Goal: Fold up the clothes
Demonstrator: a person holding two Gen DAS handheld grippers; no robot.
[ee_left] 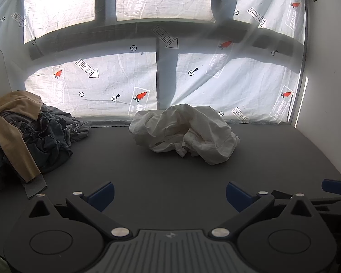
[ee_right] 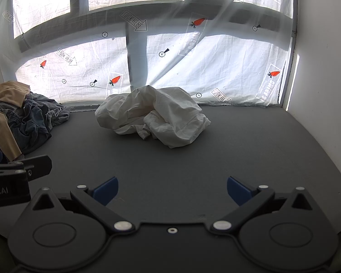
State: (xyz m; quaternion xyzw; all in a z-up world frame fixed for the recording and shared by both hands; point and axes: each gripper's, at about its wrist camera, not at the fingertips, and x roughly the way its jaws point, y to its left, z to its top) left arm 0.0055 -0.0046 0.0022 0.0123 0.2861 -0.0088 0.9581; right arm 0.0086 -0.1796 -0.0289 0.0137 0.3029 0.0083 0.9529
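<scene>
A crumpled white garment [ee_left: 184,132] [ee_right: 152,116] lies on the dark grey table [ee_left: 147,173] [ee_right: 238,147], near its far edge. My left gripper [ee_left: 169,195] hovers low over the near part of the table, open, blue pads wide apart and nothing between them. My right gripper [ee_right: 172,190] is also open and empty, just to the right of the left one. The garment lies well ahead of both. The right gripper's blue fingertip [ee_left: 336,186] shows at the right edge of the left wrist view, and the left gripper's body [ee_right: 18,170] at the left edge of the right wrist view.
A heap of clothes [ee_left: 29,134] [ee_right: 18,118], tan cloth over dark denim and grey pieces, sits at the table's far left. A printed white sheet [ee_left: 116,84] [ee_right: 216,68] hangs behind the table. A white wall [ee_left: 329,91] [ee_right: 325,91] closes the right side.
</scene>
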